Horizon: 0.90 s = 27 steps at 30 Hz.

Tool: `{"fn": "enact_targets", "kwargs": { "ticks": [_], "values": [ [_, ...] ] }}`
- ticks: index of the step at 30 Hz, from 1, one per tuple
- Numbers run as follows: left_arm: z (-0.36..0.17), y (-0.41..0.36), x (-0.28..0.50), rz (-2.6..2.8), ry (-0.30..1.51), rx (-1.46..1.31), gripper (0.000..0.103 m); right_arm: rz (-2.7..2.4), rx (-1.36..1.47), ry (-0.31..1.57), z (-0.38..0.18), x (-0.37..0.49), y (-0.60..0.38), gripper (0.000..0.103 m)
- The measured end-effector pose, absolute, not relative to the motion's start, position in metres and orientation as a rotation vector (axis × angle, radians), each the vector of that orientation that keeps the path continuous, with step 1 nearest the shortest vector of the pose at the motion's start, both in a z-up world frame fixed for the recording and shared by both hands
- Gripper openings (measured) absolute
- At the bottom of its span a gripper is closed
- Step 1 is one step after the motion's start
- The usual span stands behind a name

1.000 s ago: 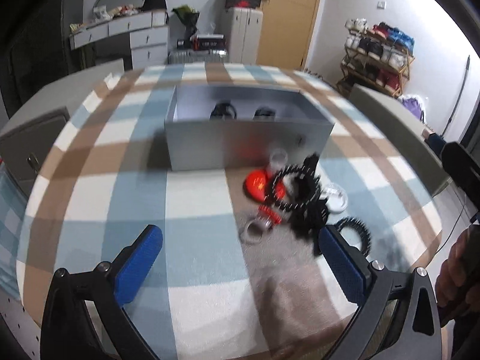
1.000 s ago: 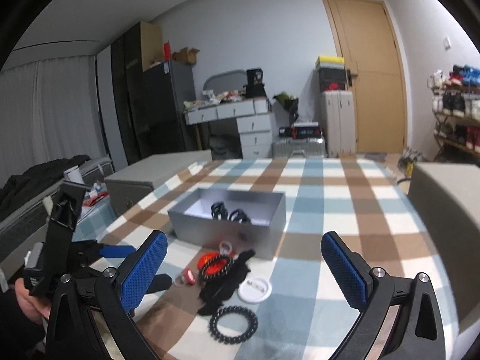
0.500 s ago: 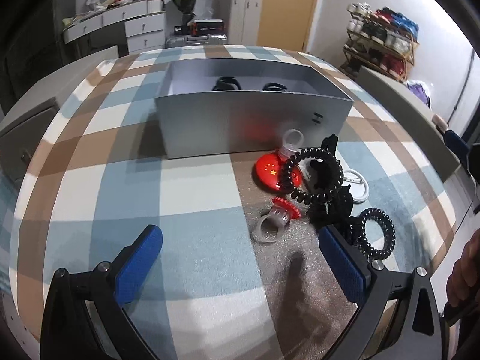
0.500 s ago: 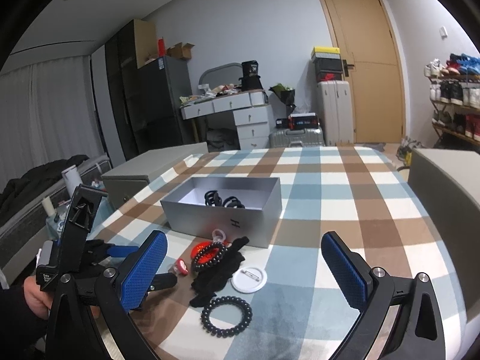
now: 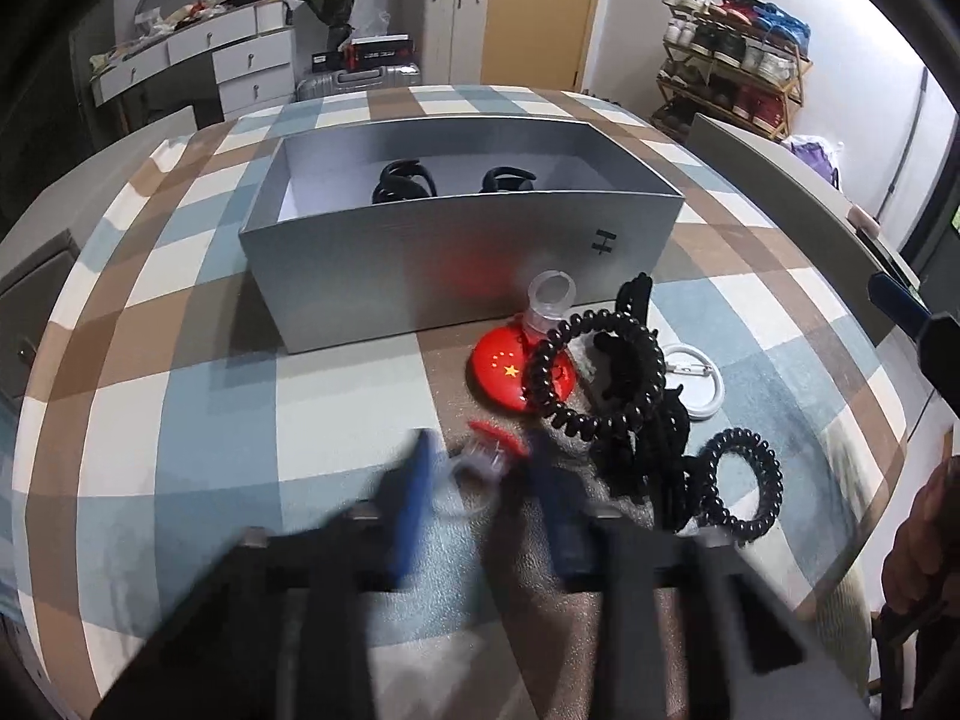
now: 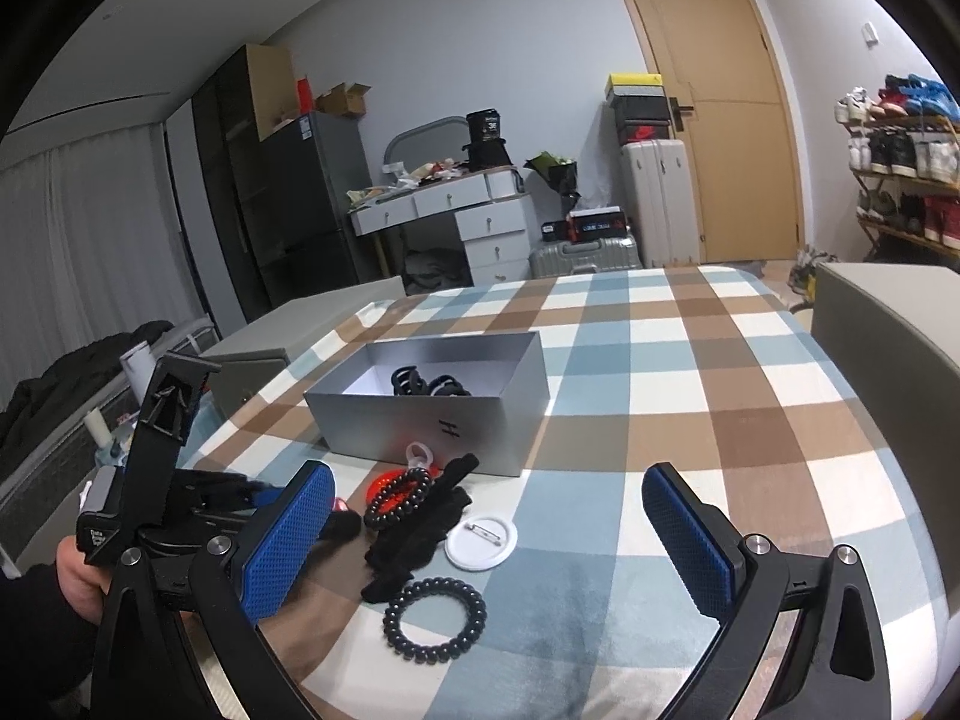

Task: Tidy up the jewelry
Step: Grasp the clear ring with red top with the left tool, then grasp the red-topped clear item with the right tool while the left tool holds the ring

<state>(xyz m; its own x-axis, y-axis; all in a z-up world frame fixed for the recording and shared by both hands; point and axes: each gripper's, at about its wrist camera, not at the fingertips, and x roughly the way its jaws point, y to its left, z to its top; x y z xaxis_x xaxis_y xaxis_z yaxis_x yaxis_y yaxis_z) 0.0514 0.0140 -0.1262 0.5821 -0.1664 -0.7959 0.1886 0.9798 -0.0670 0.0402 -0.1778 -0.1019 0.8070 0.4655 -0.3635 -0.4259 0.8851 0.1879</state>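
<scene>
Checked blue, brown and white cloth (image 6: 690, 396) spread across the desk. Silver open-topped box (image 5: 456, 264) set toward the far side, black hair ties (image 5: 402, 180) lying inside on its white floor. Just in front of the box, a loose cluster of jewelry: black fabric scrunchie (image 6: 420, 534) stretched through the middle, red round badge (image 5: 510, 369) partly under a black coiled bracelet (image 5: 600, 372), white round pin badge (image 6: 480, 543) face down beside them, second black coiled hair tie (image 6: 435, 612) at the near edge, small clear plastic ring (image 5: 551, 294) close against the box wall. Left hand-held gripper (image 5: 480, 480) lowered at the near left of the cluster, badly motion-blurred, blue fingers (image 5: 414, 498) closing on a clear ring with a red top (image 5: 489, 450) that sits between them; probably in contact, though the blur leaves that unsure. Right hand-held gripper (image 6: 486, 534) held above the near edge of the desk, blue pads (image 6: 288, 540) spread wide, gripping nothing. Person's hand (image 6: 78, 576) in a dark sleeve wrapped around the left tool's handle.
</scene>
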Motion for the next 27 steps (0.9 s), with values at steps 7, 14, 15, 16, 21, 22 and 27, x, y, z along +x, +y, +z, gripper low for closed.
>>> {"fn": "enact_targets", "kwargs": {
  "ticks": [7, 14, 15, 16, 21, 22, 27],
  "values": [
    [-0.118, 0.014, 0.044, -0.218, 0.882, 0.037, 0.02, 0.514, 0.089, 0.457, -0.102, 0.044, -0.171, 0.103],
    [-0.106, 0.032, 0.04, -0.165, 0.847, -0.025, 0.02, 0.599, 0.152, 0.527, -0.095, 0.067, -0.152, 0.101],
    [-0.104, 0.036, 0.039, -0.156, 0.84, -0.03, 0.02, 0.612, 0.159, 0.532, -0.095, 0.07, -0.149, 0.099],
    [-0.102, 0.039, 0.039, -0.146, 0.835, -0.035, 0.02, 0.628, 0.167, 0.541, -0.095, 0.073, -0.146, 0.098],
    [-0.1, 0.052, 0.037, -0.104, 0.816, -0.037, 0.02, 0.684, 0.174, 0.626, -0.101, 0.095, -0.12, 0.082],
    [-0.1, 0.054, 0.037, -0.098, 0.817, -0.041, 0.02, 0.689, 0.171, 0.64, -0.102, 0.098, -0.116, 0.081],
    [-0.108, 0.065, 0.043, -0.07, 0.852, -0.055, 0.02, 0.667, 0.154, 0.7, -0.109, 0.114, -0.1, 0.069]
  ]
}}
